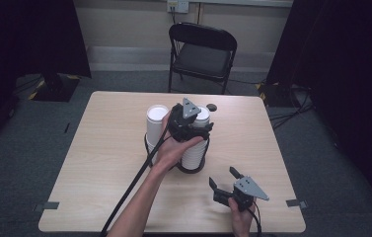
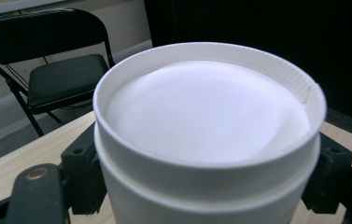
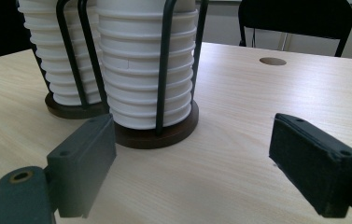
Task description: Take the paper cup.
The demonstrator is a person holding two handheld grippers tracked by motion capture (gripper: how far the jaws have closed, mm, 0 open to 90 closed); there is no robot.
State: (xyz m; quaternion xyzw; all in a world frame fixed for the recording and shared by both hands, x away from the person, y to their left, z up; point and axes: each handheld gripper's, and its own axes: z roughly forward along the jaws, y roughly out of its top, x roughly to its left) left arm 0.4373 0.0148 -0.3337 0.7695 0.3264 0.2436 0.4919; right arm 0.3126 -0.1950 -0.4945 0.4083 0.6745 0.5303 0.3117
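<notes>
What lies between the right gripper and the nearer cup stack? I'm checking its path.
Bare tabletop alone, seen in the right gripper view: nothing stands between the open right gripper and the nearer cup stack.

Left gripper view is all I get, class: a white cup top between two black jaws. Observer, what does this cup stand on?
Observer: It tops the right stack of cups, which sits in a black wire holder on a dark round base.
Operator: Is there another stack?
Observer: Yes, a second stack stands to its left, in its own holder.
Operator: Where is the other gripper?
Observer: The right gripper is near the table's front edge, jaws open, holding nothing.
Operator: And mine, from above?
Observer: The left gripper is closed on the top cup of that stack.
</notes>
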